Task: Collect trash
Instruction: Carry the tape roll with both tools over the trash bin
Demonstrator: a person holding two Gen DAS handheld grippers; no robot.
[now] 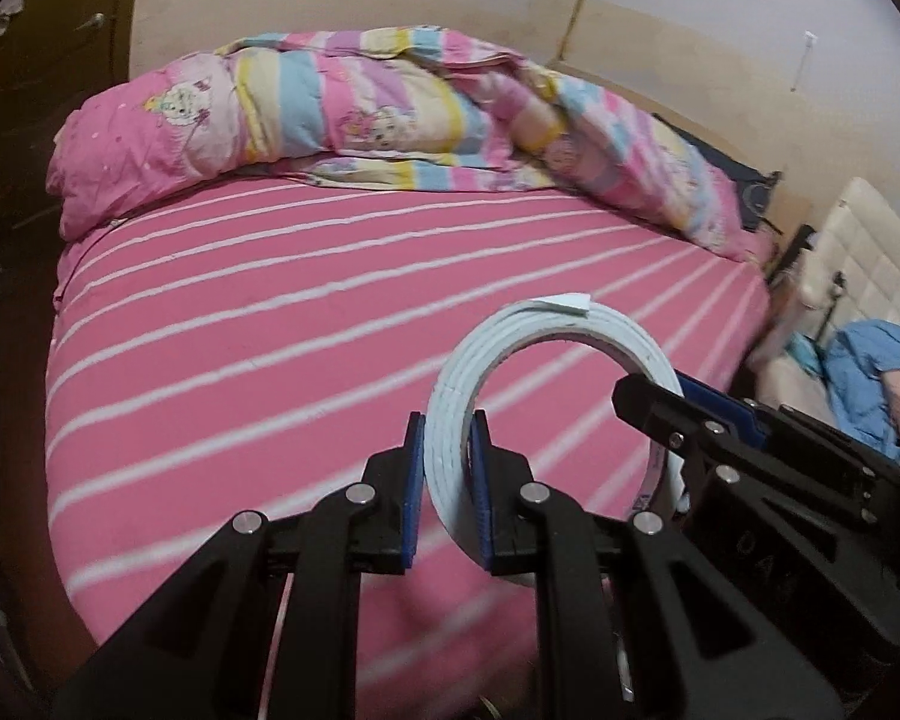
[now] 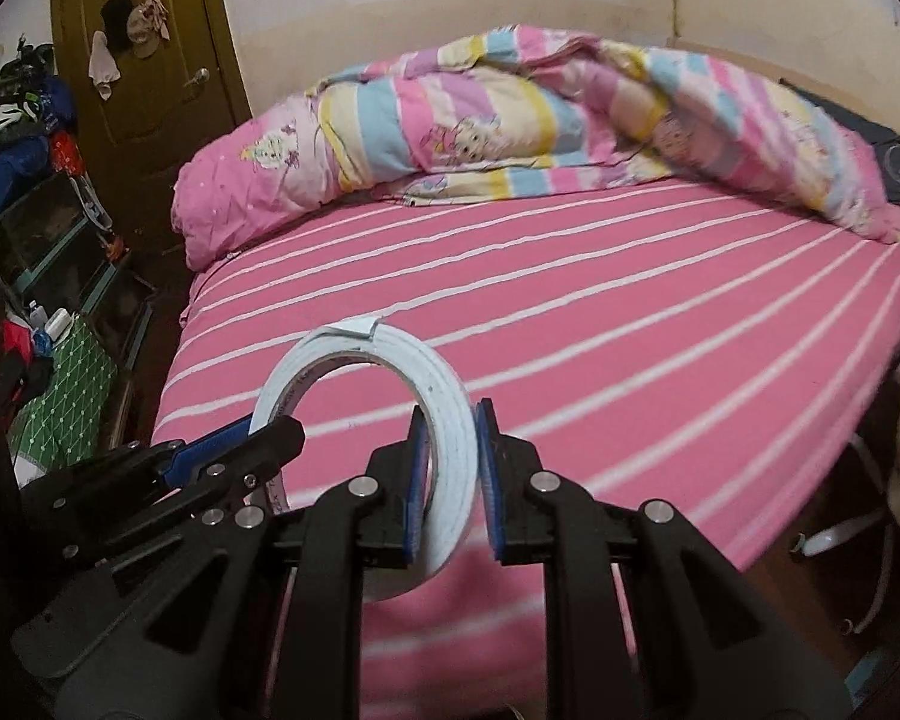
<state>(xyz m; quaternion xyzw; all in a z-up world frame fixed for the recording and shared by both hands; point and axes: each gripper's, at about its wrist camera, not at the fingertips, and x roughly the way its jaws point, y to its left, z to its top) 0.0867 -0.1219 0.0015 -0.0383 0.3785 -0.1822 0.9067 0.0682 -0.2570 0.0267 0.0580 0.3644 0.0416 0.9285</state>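
Note:
A white roll of foam tape (image 1: 450, 420) hangs in the air above the bed, held on two sides. My left gripper (image 1: 447, 480) is shut on the roll's left side, blue pads pressed against the band. My right gripper (image 2: 450, 474) straddles the other side of the roll (image 2: 444, 414); its left pad touches the band and a small gap shows at the right pad. Each gripper shows in the other's view, the right one (image 1: 690, 420) and the left one (image 2: 252, 444). A loose tape end (image 1: 564, 303) sticks up at the top.
A bed with a pink white-striped sheet (image 1: 270, 330) fills the views. A bunched pink cartoon quilt (image 1: 390, 114) lies along its far side. A brown door (image 2: 144, 60) and cluttered shelves (image 2: 48, 228) stand left. A cream seat with blue clothes (image 1: 858, 360) stands right.

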